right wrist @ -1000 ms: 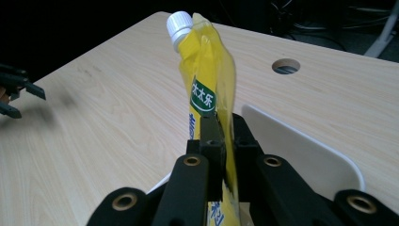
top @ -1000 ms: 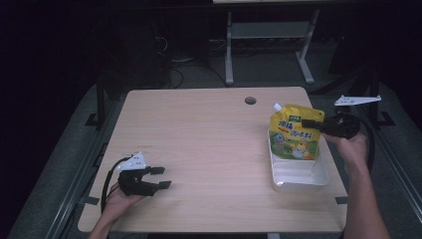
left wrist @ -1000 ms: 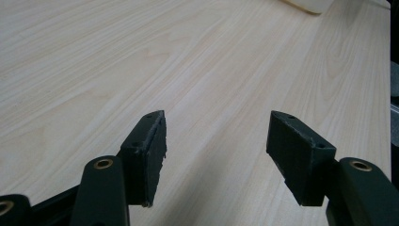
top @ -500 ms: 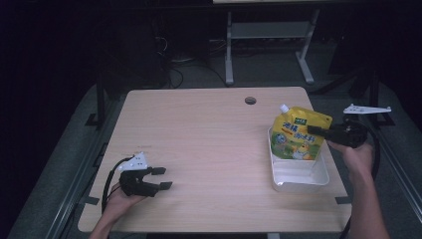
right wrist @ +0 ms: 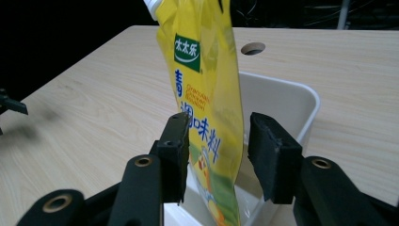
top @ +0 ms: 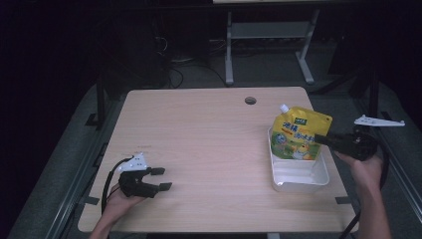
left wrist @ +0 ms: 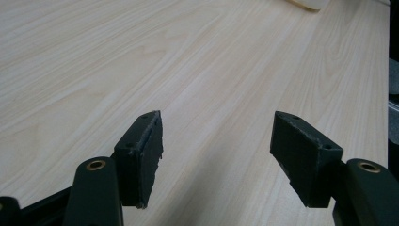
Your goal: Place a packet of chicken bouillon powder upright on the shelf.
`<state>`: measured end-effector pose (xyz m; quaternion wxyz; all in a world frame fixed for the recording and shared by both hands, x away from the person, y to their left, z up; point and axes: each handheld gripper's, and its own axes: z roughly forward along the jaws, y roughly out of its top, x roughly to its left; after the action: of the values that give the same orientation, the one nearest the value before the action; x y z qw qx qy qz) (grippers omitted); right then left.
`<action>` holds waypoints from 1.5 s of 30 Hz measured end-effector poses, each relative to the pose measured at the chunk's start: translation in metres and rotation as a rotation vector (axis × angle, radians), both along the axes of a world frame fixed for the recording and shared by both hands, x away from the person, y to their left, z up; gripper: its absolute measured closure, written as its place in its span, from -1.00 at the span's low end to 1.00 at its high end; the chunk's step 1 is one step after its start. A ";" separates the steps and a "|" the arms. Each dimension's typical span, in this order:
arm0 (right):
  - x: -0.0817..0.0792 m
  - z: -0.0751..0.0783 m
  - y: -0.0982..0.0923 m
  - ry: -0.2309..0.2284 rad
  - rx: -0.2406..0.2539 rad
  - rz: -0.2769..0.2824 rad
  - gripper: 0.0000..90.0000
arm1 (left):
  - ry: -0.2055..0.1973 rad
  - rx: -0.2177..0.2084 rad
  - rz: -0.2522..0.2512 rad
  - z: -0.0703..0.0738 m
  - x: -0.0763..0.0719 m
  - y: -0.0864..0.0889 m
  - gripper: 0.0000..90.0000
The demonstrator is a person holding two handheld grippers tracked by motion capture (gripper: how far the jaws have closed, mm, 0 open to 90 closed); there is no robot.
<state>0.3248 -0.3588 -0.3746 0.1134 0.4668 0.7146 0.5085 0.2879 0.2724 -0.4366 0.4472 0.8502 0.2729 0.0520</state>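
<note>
A yellow spouted pouch [top: 297, 135] stands upright in a white plastic tray [top: 300, 186] at the table's right side. My right gripper [top: 319, 140] reaches in from the right, level with the pouch's right edge. In the right gripper view the pouch [right wrist: 202, 61] hangs between the two black jaws of that gripper [right wrist: 216, 136]. Those jaws have just been opening and the right pad stands off the pouch. My left gripper [top: 160, 179] rests open near the front left of the table, and nothing lies between the jaws of that gripper [left wrist: 216, 141].
The light wooden table [top: 199, 134] has a round cable hole [top: 250, 100] at the back. The tray's white wall [right wrist: 282, 99] lies behind the pouch. Dark floor and a metal frame [top: 268, 35] lie beyond the table.
The right gripper has drawn back to the right and a little down, and its jaws have spread off the pouch, which now stands in the tray. The left gripper has stayed put.
</note>
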 end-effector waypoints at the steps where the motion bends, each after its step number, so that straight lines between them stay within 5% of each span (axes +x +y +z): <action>1: -0.006 -0.001 -0.002 -0.004 0.000 -0.010 0.23 | 0.001 0.001 0.005 0.000 0.000 0.001 -0.25; 17: -0.046 -0.006 -0.012 -0.021 0.013 -0.046 0.15 | -0.003 -0.026 0.031 0.002 0.000 0.006 -0.32; 30: -0.056 0.006 0.040 -0.040 -0.048 0.056 -0.03 | -0.001 -0.029 0.039 0.002 -0.002 0.011 -0.36; 45: -0.048 0.010 0.095 -0.036 -0.094 0.153 -0.25 | 0.006 -0.033 0.041 0.001 -0.001 0.011 -0.36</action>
<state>0.2770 -0.2641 -0.3649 0.1088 0.3956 0.7693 0.4898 0.2866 0.2832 -0.4354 0.4592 0.8371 0.2923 0.0539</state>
